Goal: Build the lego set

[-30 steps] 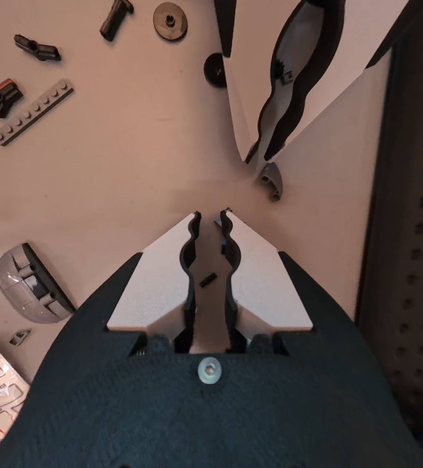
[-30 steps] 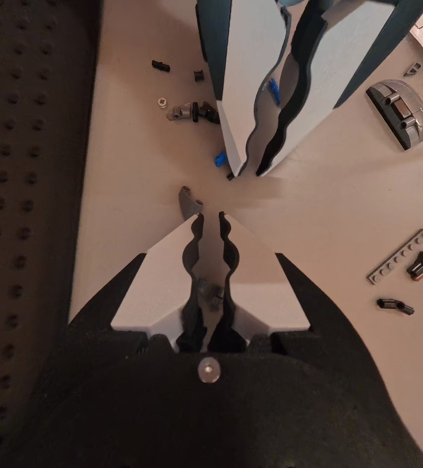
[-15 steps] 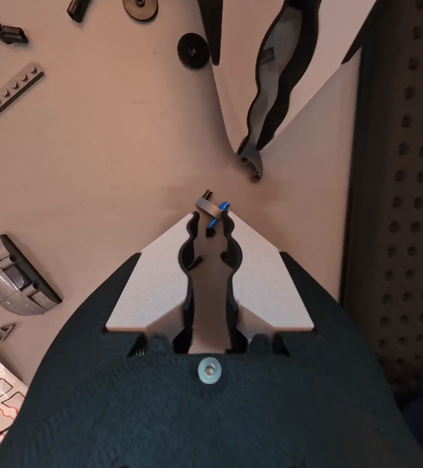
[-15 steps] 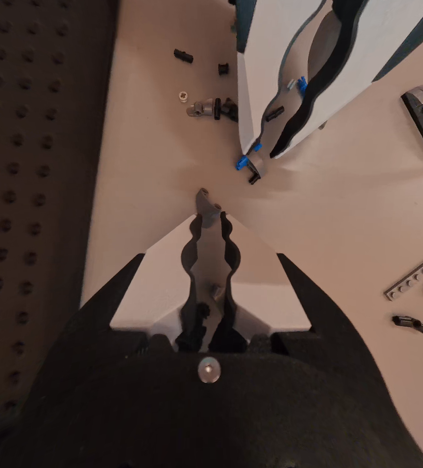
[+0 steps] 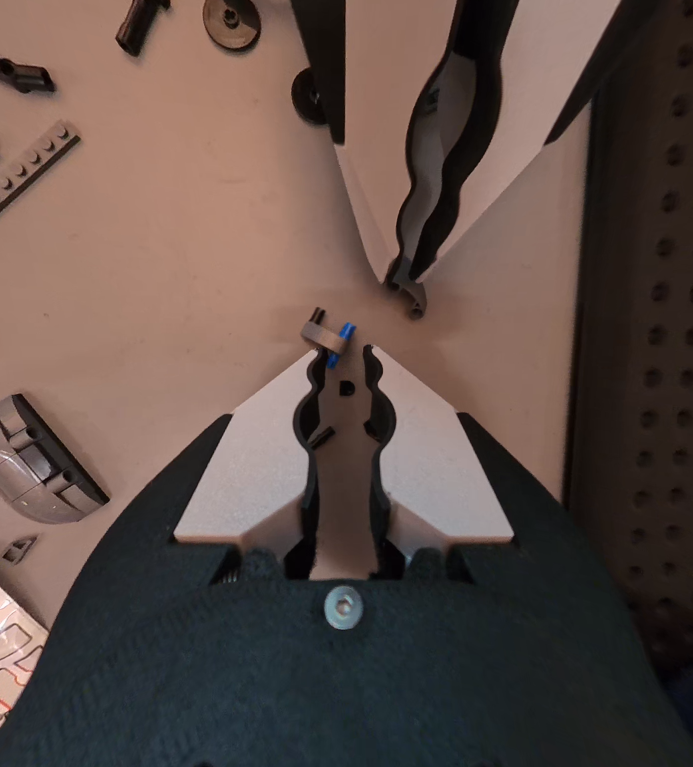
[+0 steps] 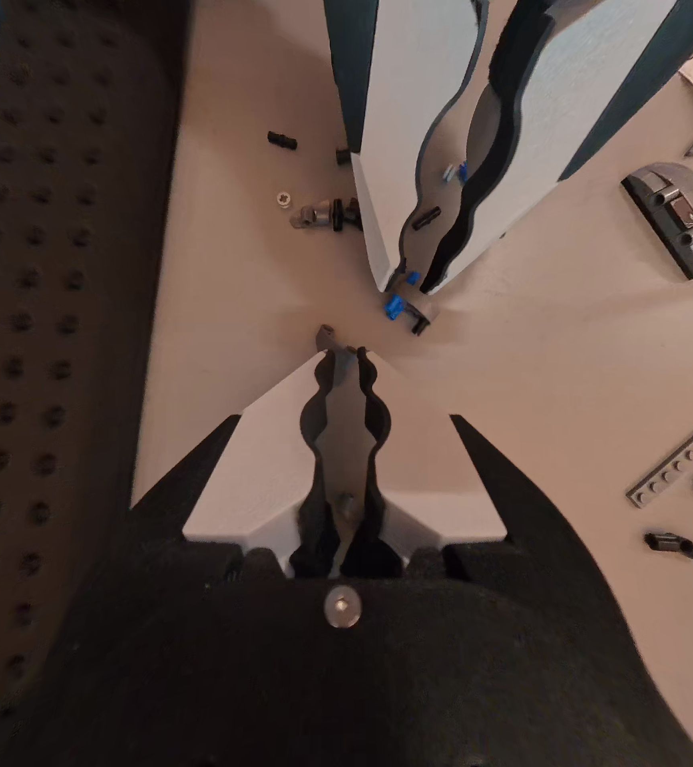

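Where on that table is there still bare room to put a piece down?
The widest bare patch of the table lies between the long grey studded strip and the grey curved shell. It is crowded where the two grippers meet, around the small grey link with a blue pin.

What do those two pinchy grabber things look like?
Each hand-held gripper, left and right, has a dark, rough-textured body, two white wedge-shaped fingers lined with wavy black pads, and a silver screw in the middle. No cables or sleeves show.
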{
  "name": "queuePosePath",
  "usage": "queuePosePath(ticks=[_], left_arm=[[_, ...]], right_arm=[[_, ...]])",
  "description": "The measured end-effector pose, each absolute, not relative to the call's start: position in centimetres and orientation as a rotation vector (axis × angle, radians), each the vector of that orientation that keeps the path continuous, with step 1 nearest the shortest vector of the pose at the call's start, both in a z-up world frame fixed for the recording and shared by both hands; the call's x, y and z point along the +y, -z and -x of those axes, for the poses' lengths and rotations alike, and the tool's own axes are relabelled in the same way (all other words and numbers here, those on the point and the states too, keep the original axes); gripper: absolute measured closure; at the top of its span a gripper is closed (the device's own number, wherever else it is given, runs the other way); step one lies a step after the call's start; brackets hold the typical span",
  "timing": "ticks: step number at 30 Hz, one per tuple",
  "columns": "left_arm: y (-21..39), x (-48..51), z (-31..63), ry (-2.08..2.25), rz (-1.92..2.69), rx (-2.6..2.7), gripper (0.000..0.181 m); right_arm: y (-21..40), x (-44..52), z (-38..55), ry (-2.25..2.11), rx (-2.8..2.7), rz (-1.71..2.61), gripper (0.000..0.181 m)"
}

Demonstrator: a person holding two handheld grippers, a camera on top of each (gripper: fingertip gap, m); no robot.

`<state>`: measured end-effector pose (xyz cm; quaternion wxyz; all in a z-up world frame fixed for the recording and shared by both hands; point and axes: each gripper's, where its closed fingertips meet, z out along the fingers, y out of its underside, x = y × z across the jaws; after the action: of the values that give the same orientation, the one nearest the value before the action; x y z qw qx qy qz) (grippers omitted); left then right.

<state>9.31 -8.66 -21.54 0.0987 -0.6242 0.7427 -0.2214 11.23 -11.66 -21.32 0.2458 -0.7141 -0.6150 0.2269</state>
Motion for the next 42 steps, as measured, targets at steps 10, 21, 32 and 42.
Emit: queuePosePath(ticks=[10,21,32,42], left_arm=[[21.2,-8.4,-9.4,0.642,1.822,2.185,0.164],[20.7,-9.2,-9.3,0.643,1.763,2.216,0.164],[20.6,-8.9,-9.2,0.642,1.769,2.205,0.165],[20.3,-8.5,-9.3,0.670,1.765,2.172,0.161]], right_arm=[[21.9,-10.8,-11.2,-0.584,-1.637,1.975,0.172],[20.9,-11.2,-10.0,-0.630,-1.643,1.883,0.168],[21.2,-11.3,-9.3,-0.600,-1.669,1.852,0.166],[22.2,-11.3,-9.8,-0.553,-1.712,1.864,0.163]])
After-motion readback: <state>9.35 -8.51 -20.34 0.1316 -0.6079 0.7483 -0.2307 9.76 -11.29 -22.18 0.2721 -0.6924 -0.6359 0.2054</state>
